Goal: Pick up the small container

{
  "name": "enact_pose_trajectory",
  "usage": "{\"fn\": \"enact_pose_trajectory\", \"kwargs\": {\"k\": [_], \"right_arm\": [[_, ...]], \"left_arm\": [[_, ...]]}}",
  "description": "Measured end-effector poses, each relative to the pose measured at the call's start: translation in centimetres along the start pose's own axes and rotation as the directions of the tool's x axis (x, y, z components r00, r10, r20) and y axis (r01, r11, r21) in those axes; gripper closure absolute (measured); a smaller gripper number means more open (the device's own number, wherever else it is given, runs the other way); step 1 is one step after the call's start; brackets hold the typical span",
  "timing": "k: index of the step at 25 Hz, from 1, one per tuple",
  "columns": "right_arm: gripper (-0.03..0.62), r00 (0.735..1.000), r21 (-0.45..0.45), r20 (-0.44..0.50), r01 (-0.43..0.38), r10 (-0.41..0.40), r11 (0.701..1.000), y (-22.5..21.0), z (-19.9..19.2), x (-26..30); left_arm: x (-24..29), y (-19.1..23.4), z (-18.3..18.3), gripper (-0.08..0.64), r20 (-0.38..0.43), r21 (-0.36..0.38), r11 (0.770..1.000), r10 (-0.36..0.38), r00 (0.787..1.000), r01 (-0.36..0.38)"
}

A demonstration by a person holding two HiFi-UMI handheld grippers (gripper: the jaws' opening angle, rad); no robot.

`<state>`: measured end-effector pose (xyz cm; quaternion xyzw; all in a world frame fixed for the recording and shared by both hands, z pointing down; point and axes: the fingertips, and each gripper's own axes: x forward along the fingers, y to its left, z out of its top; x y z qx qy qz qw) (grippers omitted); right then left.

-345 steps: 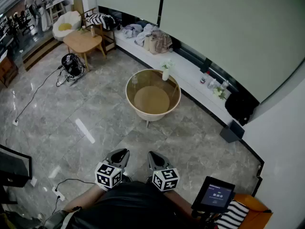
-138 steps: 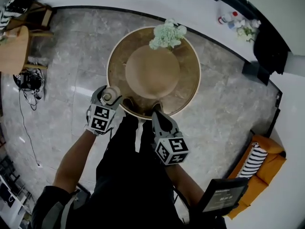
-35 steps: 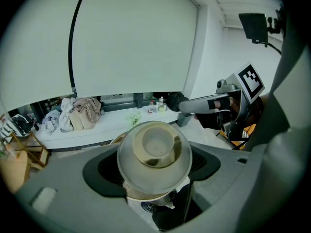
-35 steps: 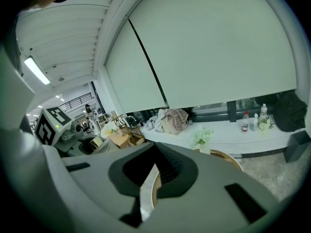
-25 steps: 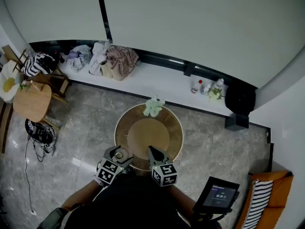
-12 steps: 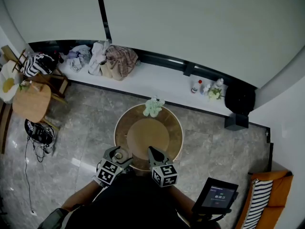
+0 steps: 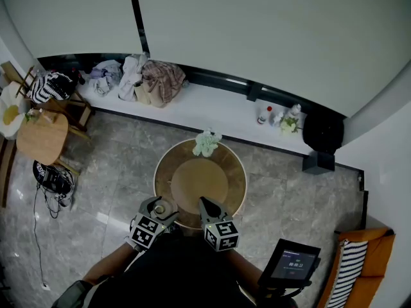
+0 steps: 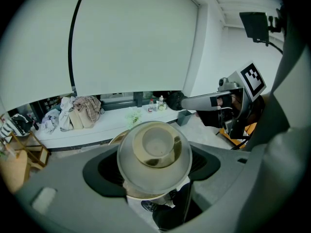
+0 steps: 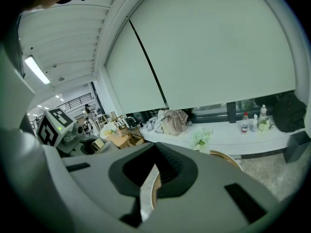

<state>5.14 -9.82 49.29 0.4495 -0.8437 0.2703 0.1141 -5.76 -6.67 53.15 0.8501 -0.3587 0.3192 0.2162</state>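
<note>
Small container (image 8: 154, 152) is pinched by its sides in the left gripper (image 7: 158, 206), lifted off and hanging by the near rim of the round desk (image 7: 236, 172). Nothing has budged in the last second: a steady hold. The right gripper (image 7: 205, 204) is pressed together, empty. By my read, the pick-up is done.

Two tongs (left tongs (image 7: 158, 204), right tongs (image 7: 203, 201), lower middle of frame), one small container (image 7: 159, 208), one round desk (image 7: 236, 172), one flower bunch (image 7: 207, 142), one tablet (image 7: 290, 260)
</note>
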Motion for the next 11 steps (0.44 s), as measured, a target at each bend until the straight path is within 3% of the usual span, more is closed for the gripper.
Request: {"fn": "enact_pose_trajectory", "kwargs": {"k": [11], "right_arm": [[0.586,1.000,-0.001,-0.007,0.004,-0.004,1.000,0.10,0.07,0.00]], "left_arm": [[0.08,0.22,-0.05,0.222,-0.003,0.000,1.000,0.005,1.000,-0.005]]}}
